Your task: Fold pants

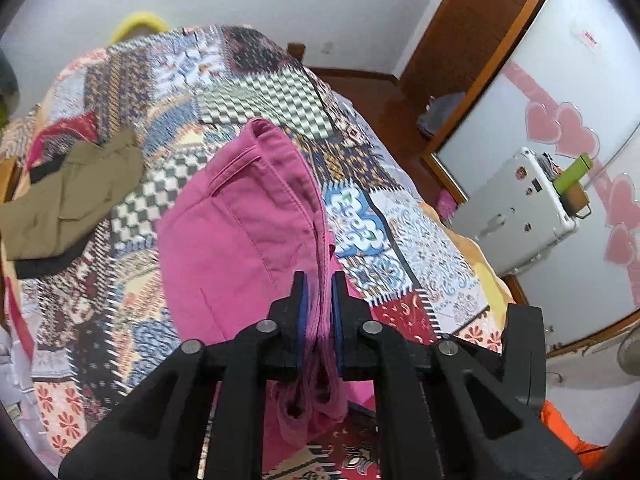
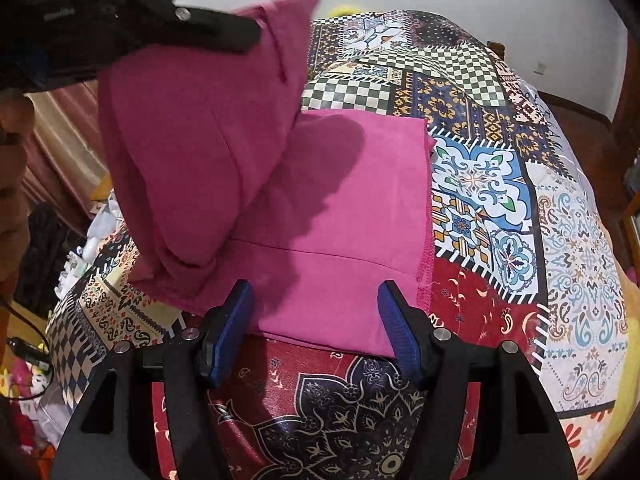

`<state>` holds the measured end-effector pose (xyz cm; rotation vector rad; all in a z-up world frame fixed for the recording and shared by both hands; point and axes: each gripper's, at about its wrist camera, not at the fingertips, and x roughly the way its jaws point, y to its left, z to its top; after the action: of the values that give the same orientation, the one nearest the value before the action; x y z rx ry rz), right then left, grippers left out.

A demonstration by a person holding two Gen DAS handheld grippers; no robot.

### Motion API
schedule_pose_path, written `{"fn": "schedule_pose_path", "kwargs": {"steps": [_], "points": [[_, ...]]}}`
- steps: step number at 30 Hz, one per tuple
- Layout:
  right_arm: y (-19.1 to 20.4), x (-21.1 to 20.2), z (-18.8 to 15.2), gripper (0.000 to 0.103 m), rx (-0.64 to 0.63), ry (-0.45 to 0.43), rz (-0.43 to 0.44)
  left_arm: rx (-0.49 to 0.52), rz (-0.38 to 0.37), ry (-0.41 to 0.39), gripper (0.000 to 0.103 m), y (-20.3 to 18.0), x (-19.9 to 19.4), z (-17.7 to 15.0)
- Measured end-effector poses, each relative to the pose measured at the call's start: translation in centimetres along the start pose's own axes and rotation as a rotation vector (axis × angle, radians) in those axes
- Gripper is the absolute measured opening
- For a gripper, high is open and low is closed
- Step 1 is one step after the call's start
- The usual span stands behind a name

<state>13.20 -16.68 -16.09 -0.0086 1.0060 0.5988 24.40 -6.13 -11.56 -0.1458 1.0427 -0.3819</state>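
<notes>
Your left gripper (image 1: 319,280) fingers are pinched on the pink pants (image 2: 344,216), lifting one end off the patchwork bedspread (image 2: 500,160); right gripper (image 2: 316,292) is spread wide, empty. Fabric's soft and floppy, so grab seams or hems.

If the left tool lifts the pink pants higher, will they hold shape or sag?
Likely sag: the pink pants droop in soft folds below the left tool. Bunched layers there suggest a secure grip. The flat half on the bedspread would probably drag.
</notes>
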Motion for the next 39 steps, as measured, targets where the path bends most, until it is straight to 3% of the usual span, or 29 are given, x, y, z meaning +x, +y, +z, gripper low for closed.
{"fn": "schedule_pose_path", "kwargs": {"steps": [3, 5, 12, 17, 27, 30, 33, 35, 39], "points": [[-0.2, 0.0, -0.1, 0.062, 0.004, 0.0, -0.002, -0.018, -0.035, 0.042, 0.028, 0.0, 0.6, 0.0], [-0.4, 0.0, 0.0, 0.062, 0.008, -0.001, -0.003, -0.034, -0.065, 0.047, 0.054, 0.1, 0.6, 0.0], [-0.8, 0.1, -0.1, 0.062, 0.019, -0.002, -0.006, -0.024, 0.002, 0.007, 0.058, 1.3, 0.0, 0.5], [-0.9, 0.0, -0.2, 0.062, 0.022, -0.001, -0.004, 0.018, 0.162, 0.002, 0.066, 3.8, 2.0, 1.9], [-0.9, -0.3, -0.3, 0.062, 0.048, 0.004, -0.008, 0.063, 0.355, 0.139, 0.07, 8.7, 10.7, 4.3], [-1.2, -0.4, -0.4, 0.062, 0.057, 0.005, -0.015, 0.064, 0.372, 0.149, 0.082, 10.0, 12.1, 4.1], [-1.8, -0.6, -0.3, 0.062, 0.07, 0.006, -0.024, 0.154, 0.405, 0.141, 0.085, 9.9, 12.2, 2.9], [-2.3, -0.7, -0.1, 0.062, 0.085, 0.007, -0.033, 0.226, 0.483, 0.106, 0.085, 9.5, 11.1, 1.7], [-3.0, -1.3, -0.1, 0.062, 0.096, -0.012, -0.066, 0.268, 0.586, 0.082, 0.085, 10.1, 8.6, -0.1]]}}
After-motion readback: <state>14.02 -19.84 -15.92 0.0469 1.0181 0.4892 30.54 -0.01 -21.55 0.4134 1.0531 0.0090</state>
